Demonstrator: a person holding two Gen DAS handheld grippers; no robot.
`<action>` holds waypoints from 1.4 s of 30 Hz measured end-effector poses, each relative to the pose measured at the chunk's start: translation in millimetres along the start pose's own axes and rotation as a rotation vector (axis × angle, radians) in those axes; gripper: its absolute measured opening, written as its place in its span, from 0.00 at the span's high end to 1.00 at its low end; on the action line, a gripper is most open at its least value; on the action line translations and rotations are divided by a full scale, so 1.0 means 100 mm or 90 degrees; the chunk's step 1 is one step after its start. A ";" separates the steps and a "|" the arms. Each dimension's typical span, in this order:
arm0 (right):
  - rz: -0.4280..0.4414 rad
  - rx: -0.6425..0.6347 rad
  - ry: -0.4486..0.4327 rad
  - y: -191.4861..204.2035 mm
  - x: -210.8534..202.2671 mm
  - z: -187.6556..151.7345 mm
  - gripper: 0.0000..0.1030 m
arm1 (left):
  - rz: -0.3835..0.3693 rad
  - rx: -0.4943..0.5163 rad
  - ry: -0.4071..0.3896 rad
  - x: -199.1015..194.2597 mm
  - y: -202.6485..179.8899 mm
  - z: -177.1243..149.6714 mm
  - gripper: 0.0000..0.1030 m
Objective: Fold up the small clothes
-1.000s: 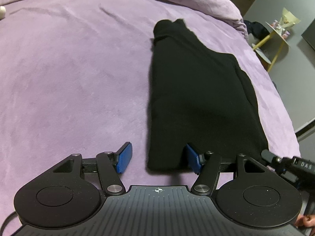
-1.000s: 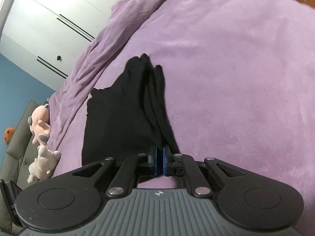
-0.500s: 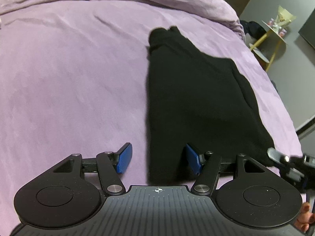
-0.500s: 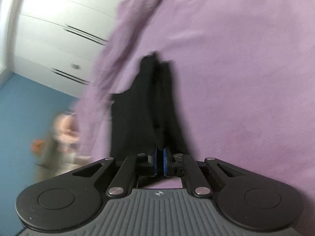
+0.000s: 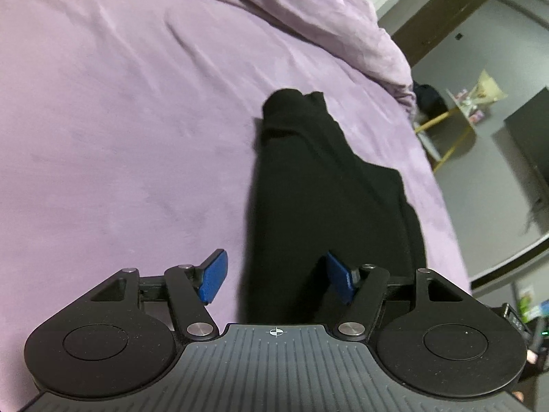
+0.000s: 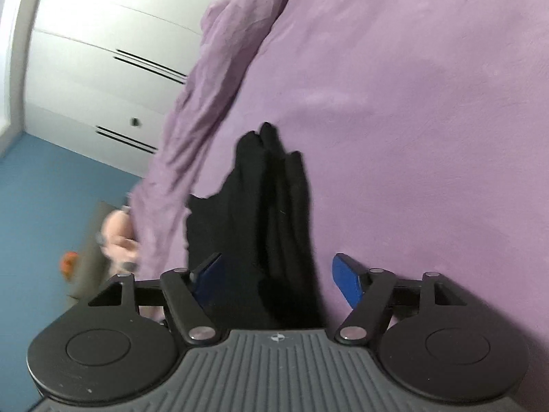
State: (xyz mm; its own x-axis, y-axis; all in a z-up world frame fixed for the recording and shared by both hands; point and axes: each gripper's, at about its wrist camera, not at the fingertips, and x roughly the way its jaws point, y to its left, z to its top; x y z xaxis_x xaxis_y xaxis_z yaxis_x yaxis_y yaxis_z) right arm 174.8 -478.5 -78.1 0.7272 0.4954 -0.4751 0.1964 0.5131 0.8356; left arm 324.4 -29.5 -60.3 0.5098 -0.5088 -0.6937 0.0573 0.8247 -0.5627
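Black garment lies flat on the bed, so your left gripper and right gripper are opening, pads clear of the cloth.

Matt black cloth garment on seemingly velvety purple bedspread.

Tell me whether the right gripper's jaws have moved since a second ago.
Yes. The right gripper was shut on the black garment; its jaws are opening, pads apart, clear of the cloth.

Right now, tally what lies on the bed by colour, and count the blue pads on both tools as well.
Black: 1, the folded garment.
Purple: 1, the bedspread it lies on.
Blue: 4, two pads on the left tool, two pads on the right tool.
Total: 6.
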 end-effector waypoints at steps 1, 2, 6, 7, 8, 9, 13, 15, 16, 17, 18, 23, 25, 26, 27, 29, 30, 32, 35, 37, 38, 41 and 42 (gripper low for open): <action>0.004 0.001 0.010 0.01 0.06 0.03 0.32 | -0.015 -0.011 0.006 0.07 0.00 0.02 0.33; 0.002 -0.008 0.018 0.04 0.13 0.04 0.32 | -0.024 -0.023 0.009 0.13 0.00 0.03 0.34; -0.011 -0.048 0.038 0.16 0.35 0.06 0.49 | -0.031 -0.018 0.019 0.29 -0.06 0.05 0.33; -0.019 -0.048 0.040 0.17 0.41 0.07 0.56 | -0.032 -0.024 0.020 0.31 -0.06 0.07 0.34; -0.025 -0.046 0.039 0.18 0.45 0.07 0.68 | -0.033 -0.030 0.020 0.32 -0.06 0.08 0.36; -0.033 -0.043 0.036 0.17 0.48 0.06 0.77 | -0.029 -0.033 0.022 0.34 -0.07 0.09 0.44; -0.055 -0.076 0.010 0.29 0.47 -0.03 0.81 | -0.024 -0.038 0.025 0.32 -0.08 0.12 0.66; -0.047 -0.079 0.005 0.36 0.45 -0.04 0.82 | -0.028 -0.022 0.013 0.25 -0.12 0.14 0.71; -0.040 -0.079 0.003 0.40 0.43 -0.05 0.82 | -0.031 -0.018 0.008 0.20 -0.13 0.15 0.72; -0.027 -0.079 0.004 0.45 0.40 -0.05 0.83 | -0.039 -0.017 0.003 0.15 -0.15 0.15 0.73; -0.022 -0.079 0.004 0.50 0.37 -0.06 0.83 | -0.046 -0.013 -0.004 0.08 -0.18 0.16 0.73; 0.011 -0.072 0.032 0.72 0.27 -0.28 0.83 | -0.062 0.005 -0.031 -0.42 -0.24 0.16 0.74; 0.020 -0.056 0.062 0.73 0.22 -0.46 0.83 | -0.053 0.020 -0.025 -0.68 -0.21 0.09 0.74; 0.020 -0.055 0.083 0.74 0.20 -0.56 0.83 | -0.045 0.027 -0.019 -0.80 -0.18 0.03 0.74; 0.017 -0.053 0.104 0.74 0.19 -0.67 0.83 | -0.037 0.033 -0.007 -0.94 -0.13 -0.05 0.74; 0.008 -0.055 0.146 0.73 0.16 -0.91 0.82 | -0.018 0.034 0.024 -1.14 -0.03 -0.23 0.73; -0.001 -0.075 0.164 0.74 0.15 -1.04 0.82 | -0.008 0.036 0.038 -1.21 0.02 -0.33 0.71; -0.031 -0.111 0.177 0.78 0.10 -1.19 0.77 | 0.033 0.048 0.075 -1.26 0.14 -0.52 0.68; -0.117 -0.191 0.098 0.98 -0.10 -1.23 0.72 | 0.118 0.070 0.069 -1.35 0.28 -0.63 0.69; -0.138 -0.239 0.021 1.21 -0.22 -1.21 0.72 | 0.152 0.084 0.011 -1.46 0.29 -0.59 0.66; -0.132 -0.251 0.001 1.33 -0.20 -1.21 0.72 | 0.162 0.083 -0.016 -1.49 0.27 -0.56 0.63; -0.134 -0.306 0.023 1.61 0.20 -1.31 0.72 | 0.182 0.077 -0.073 -1.36 0.14 -0.45 0.55; -0.138 -0.330 0.042 1.65 0.39 -1.37 0.72 | 0.204 0.078 -0.095 -1.24 0.09 -0.44 0.53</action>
State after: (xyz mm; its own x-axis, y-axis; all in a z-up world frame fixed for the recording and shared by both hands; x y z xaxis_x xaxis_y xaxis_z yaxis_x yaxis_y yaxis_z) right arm 145.4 -278.3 3.1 0.6606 0.3750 -0.6504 -0.0240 0.8764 0.4810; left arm 224.0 30.3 1.4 0.6377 -0.1863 -0.7474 -0.0275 0.9642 -0.2638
